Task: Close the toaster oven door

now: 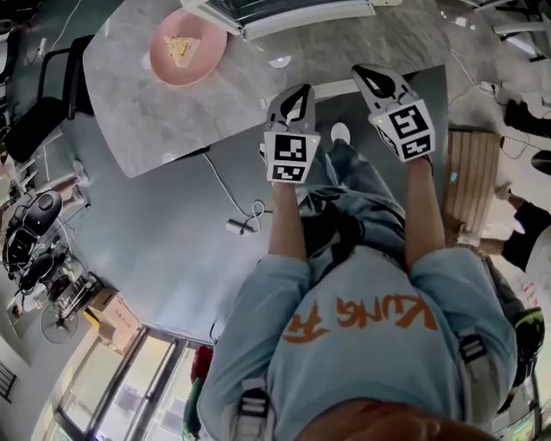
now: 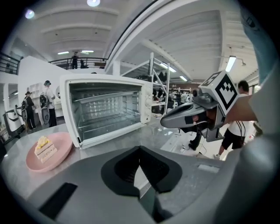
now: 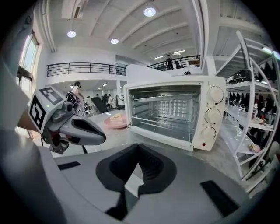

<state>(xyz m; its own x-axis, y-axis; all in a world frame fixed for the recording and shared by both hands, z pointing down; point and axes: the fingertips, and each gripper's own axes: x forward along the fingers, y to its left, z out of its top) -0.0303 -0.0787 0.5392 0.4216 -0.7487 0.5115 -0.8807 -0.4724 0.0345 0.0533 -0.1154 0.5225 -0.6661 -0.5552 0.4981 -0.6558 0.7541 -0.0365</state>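
Head view: the left gripper (image 1: 300, 93) and the right gripper (image 1: 366, 76) hang side by side, short of the toaster oven (image 1: 284, 13) on the grey table (image 1: 146, 121).

Left gripper view: the jaws are pressed together and empty. The oven's cavity stands open ahead, with a pink plate (image 2: 48, 151) of cake just left of it.

Right gripper view: the jaws are likewise closed on nothing and face the oven's open front.

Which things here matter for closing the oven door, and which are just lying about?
For the job: oven, left gripper, right gripper, both shut and empty.
Lying about: plate, cake, cable on the floor.
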